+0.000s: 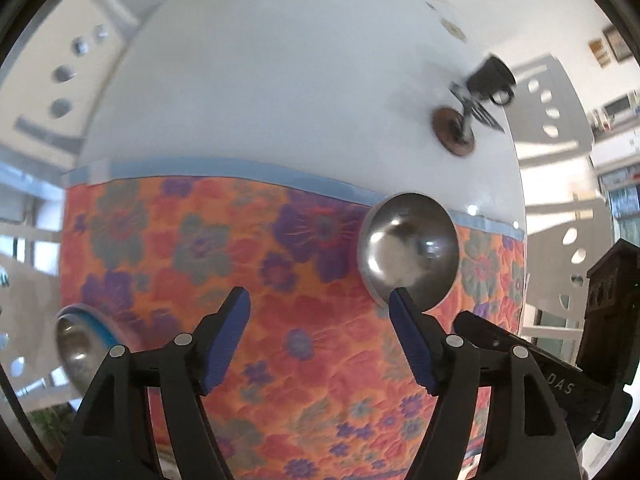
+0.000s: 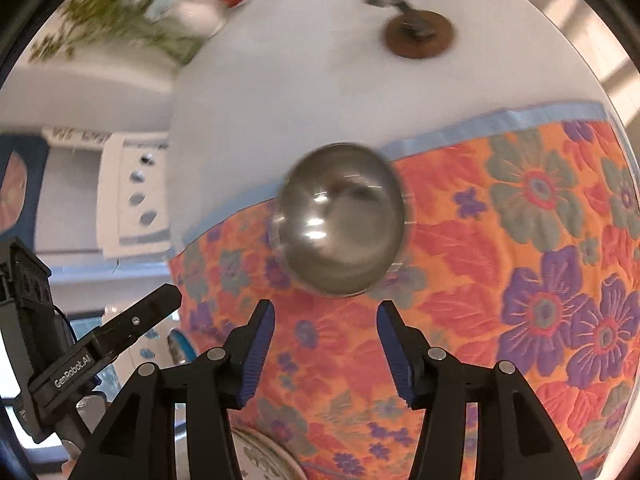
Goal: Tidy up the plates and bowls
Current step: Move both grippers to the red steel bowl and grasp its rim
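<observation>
1. Two grippers over the floral cloth [image 1: 280, 280], both pointing steeply down at it.
2. Left gripper [image 1: 320, 316]: jaws spread, nothing between the blue pads [image 1: 226, 344], only cloth below.
3. Right gripper [image 2: 326, 332]: jaws apart too, pads bare, nothing pinched.
4. Steel bowl [image 2: 340, 220] sits upright on the cloth's blue-trimmed far edge, just beyond the right gripper's tips and clear of them.
5. From the left wrist view that same bowl [image 1: 408, 252] shows behind the right-hand pad; contact can't be told.
6. Second steel bowl with a blue rim [image 1: 80, 344] sits at the cloth's left edge.
7. Patterned plate [image 2: 264, 460] peeks in at the cloth's near edge.
8. Beyond the cloth, on the white table [image 1: 280, 80], a brown coaster [image 2: 420, 36].
</observation>
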### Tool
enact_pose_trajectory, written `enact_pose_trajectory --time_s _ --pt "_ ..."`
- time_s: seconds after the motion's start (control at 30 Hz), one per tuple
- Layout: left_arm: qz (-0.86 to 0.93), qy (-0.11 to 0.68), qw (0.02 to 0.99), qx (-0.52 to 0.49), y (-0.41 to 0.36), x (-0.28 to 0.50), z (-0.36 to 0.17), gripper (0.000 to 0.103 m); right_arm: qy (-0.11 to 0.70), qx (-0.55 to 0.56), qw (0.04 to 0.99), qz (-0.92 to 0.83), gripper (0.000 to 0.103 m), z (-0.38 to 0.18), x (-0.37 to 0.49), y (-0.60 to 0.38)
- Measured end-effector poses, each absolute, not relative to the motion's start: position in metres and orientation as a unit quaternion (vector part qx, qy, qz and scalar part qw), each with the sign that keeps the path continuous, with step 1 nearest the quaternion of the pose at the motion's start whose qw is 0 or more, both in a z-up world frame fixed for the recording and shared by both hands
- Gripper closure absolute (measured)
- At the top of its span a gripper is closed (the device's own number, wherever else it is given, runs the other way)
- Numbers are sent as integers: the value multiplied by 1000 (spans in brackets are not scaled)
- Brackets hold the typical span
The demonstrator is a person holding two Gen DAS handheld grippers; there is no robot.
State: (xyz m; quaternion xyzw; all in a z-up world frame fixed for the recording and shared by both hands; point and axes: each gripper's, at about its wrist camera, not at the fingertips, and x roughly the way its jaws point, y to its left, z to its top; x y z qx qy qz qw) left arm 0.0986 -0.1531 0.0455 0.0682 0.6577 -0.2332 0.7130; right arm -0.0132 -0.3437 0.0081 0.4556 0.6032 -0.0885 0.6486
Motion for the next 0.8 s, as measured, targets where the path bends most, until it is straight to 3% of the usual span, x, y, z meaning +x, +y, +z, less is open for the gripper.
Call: enact_pose_trajectory --time_s 0.5,0.63,0.8 --pt "-233 683 683 107 -207 106 -23 33 606 494 618 -77 52 -68 -3 -372" --pt "-238 677 687 109 -214 110 -34 39 612 475 626 -89 52 -78 5 -374" --pt "-250 684 677 110 -222 110 -50 63 620 464 625 -94 58 -92 14 -373"
